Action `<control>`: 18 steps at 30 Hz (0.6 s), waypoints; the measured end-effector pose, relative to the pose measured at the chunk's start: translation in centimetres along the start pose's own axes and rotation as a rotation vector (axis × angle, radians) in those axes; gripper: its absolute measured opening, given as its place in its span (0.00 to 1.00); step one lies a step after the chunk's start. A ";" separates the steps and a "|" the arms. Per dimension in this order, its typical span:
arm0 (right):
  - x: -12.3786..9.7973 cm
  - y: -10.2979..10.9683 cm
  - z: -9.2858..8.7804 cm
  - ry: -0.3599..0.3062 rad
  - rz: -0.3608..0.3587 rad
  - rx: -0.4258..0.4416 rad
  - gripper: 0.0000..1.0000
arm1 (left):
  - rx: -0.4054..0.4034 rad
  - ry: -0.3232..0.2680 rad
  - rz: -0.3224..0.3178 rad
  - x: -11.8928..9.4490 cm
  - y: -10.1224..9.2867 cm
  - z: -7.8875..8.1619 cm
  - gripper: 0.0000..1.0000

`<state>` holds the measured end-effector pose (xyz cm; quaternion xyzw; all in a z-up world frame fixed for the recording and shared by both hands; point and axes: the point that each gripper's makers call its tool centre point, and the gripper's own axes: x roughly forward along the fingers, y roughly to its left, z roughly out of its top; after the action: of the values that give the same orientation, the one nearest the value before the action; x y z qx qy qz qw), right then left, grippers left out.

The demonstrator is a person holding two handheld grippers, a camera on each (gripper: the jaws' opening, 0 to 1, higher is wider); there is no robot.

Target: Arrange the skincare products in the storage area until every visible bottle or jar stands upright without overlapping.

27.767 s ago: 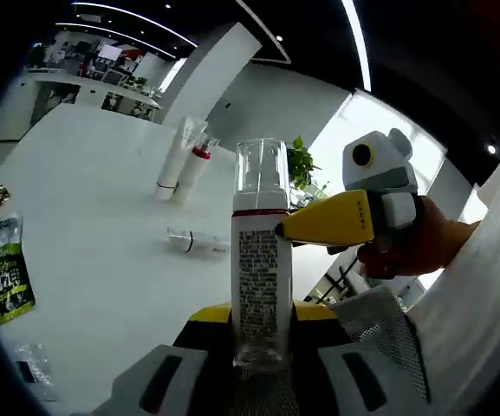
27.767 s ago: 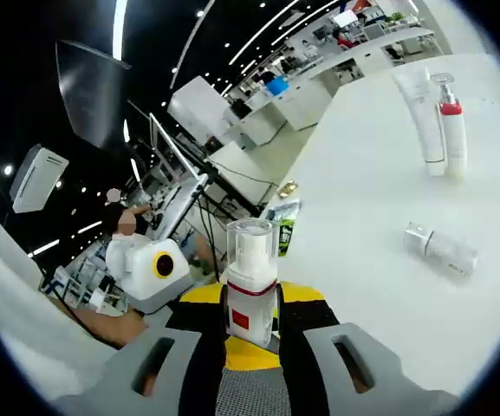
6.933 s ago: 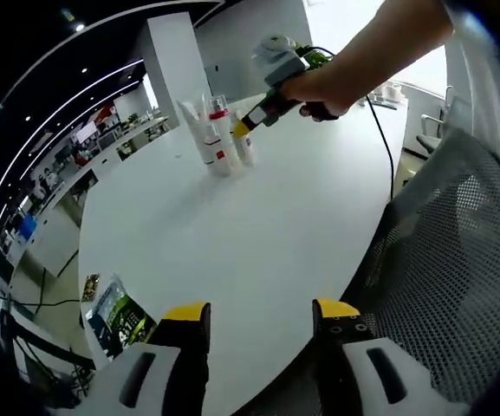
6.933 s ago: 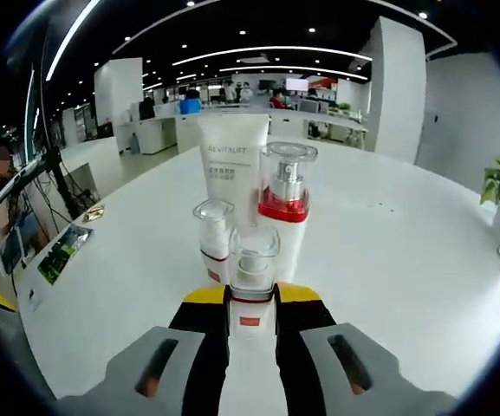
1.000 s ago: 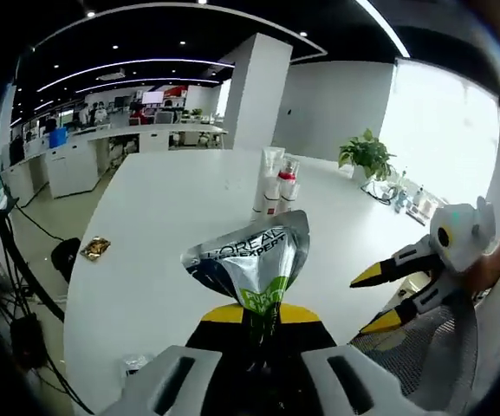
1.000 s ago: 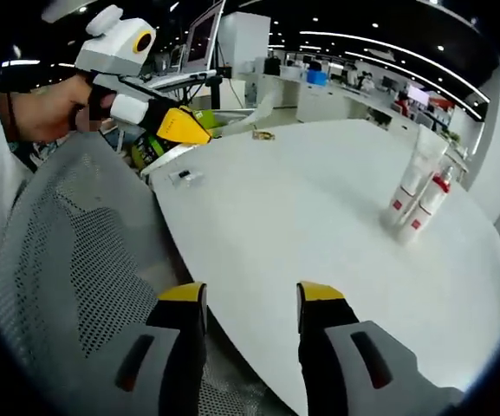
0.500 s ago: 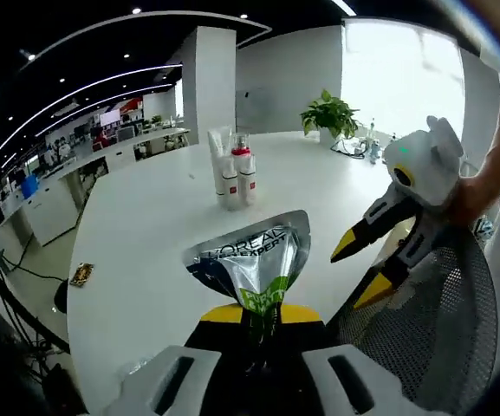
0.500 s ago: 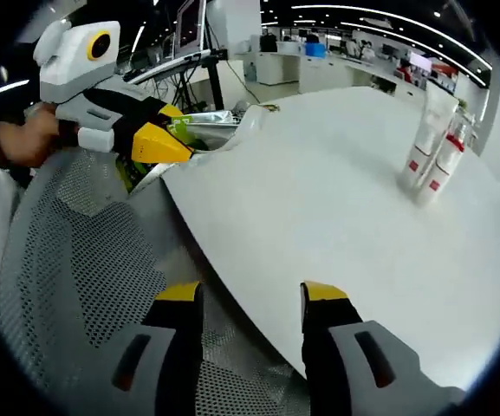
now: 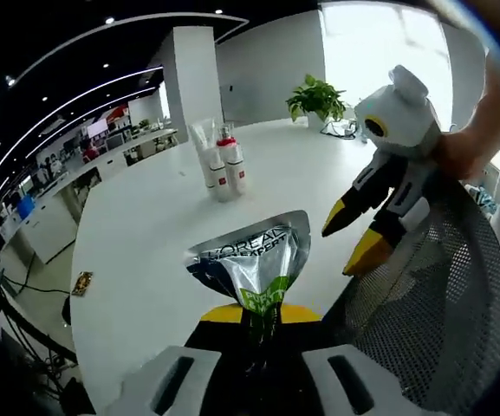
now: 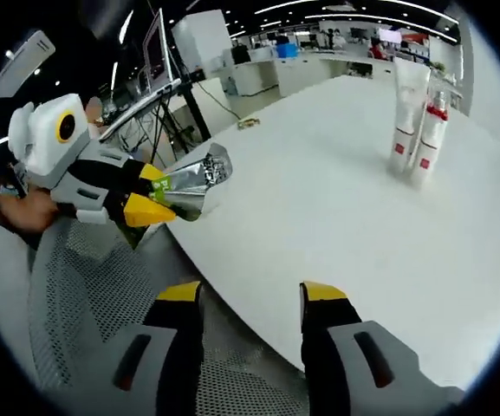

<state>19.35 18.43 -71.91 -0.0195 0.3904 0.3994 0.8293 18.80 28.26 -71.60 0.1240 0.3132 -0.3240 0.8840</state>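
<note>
A silver and green sachet [image 9: 251, 264] stands up between the jaws of my left gripper [image 9: 250, 315], which is shut on its lower end. The right gripper view shows the same sachet [image 10: 195, 185] in the left gripper [image 10: 167, 198], held over the table's near edge. A white tube and three red-banded pump bottles [image 9: 217, 166] stand upright in a tight cluster far across the white table [image 9: 146, 243]; that cluster [image 10: 415, 117] appears at the upper right in the right gripper view. My right gripper [image 10: 248, 299] is open and holds nothing; it also hangs open [image 9: 343, 247] right of the sachet.
A grey mesh chair back [image 9: 427, 334] lies below and right of the grippers, also seen as mesh [image 10: 94, 303]. A small dark packet [image 9: 81, 283] lies near the table's left edge. A potted plant [image 9: 315, 97] stands at the far side.
Both cameras have shifted. The right gripper sits a little higher beside the sachet in the left gripper view. The left gripper still holds the sachet, and the right stays open.
</note>
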 end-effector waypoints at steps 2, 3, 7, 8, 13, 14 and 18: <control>-0.3 0.0 1.2 -0.044 0.009 0.023 0.42 | -0.002 -0.007 0.006 0.0 0.2 0.1 0.11; -0.5 0.1 2.0 -0.079 0.015 0.051 0.42 | -0.015 -0.013 0.006 0.0 0.2 0.2 0.11; -1.0 2.2 5.8 -0.268 0.144 0.324 0.45 | -0.018 -0.026 0.000 -0.1 0.1 0.4 0.11; -0.9 2.1 6.1 -0.294 0.161 0.378 0.46 | -0.019 -0.030 0.000 -0.1 0.1 0.4 0.11; 0.0 3.1 6.2 -0.322 0.262 0.629 0.47 | -0.021 -0.057 0.000 -0.2 0.1 0.9 0.11; 0.4 3.3 6.2 -0.321 0.286 0.662 0.47 | -0.016 -0.059 -0.001 -0.2 0.0 0.9 0.11; 1.3 4.6 6.0 -0.299 0.358 0.690 0.40 | 0.011 -0.081 -0.018 -0.4 -0.6 1.2 0.11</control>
<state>20.51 24.47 -67.32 0.3861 0.3737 0.3815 0.7522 18.77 27.42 -70.42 0.1129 0.2763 -0.3385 0.8924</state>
